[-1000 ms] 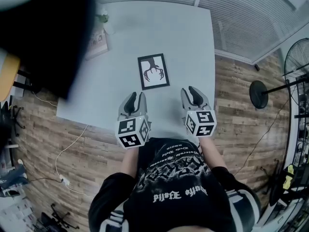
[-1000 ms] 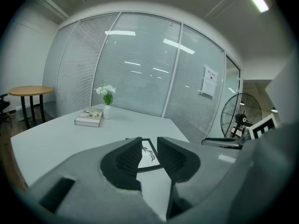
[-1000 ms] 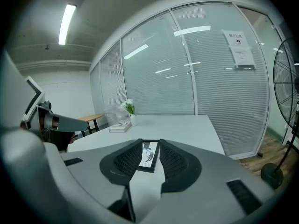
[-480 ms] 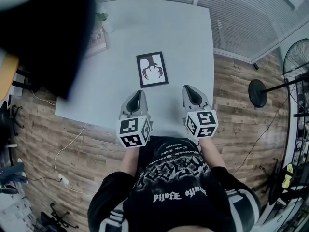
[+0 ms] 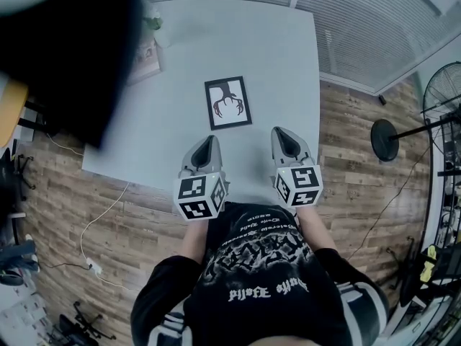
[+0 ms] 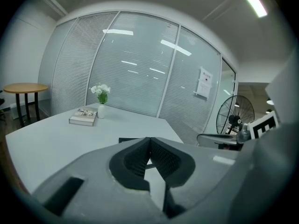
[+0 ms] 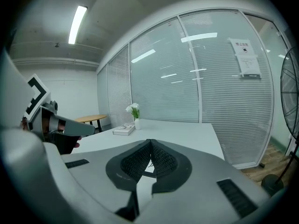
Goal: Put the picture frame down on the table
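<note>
Pale grey table (image 5: 281, 63) w/ picture frame (image 5: 228, 103) flat at centre; book (image 5: 144, 62) & flower vase (image 5: 160, 36) side by side, far-left edge.

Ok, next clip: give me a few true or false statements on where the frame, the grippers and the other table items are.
1. The picture frame lies flat on the table. True.
2. The left gripper is clamped on the frame. False: its jaws are closed on nothing, apart from the frame.
3. The right gripper has its jaws together and empty. True.
4. The book lies beside the frame. False: it is toward the far left corner, by the vase of flowers.
</note>
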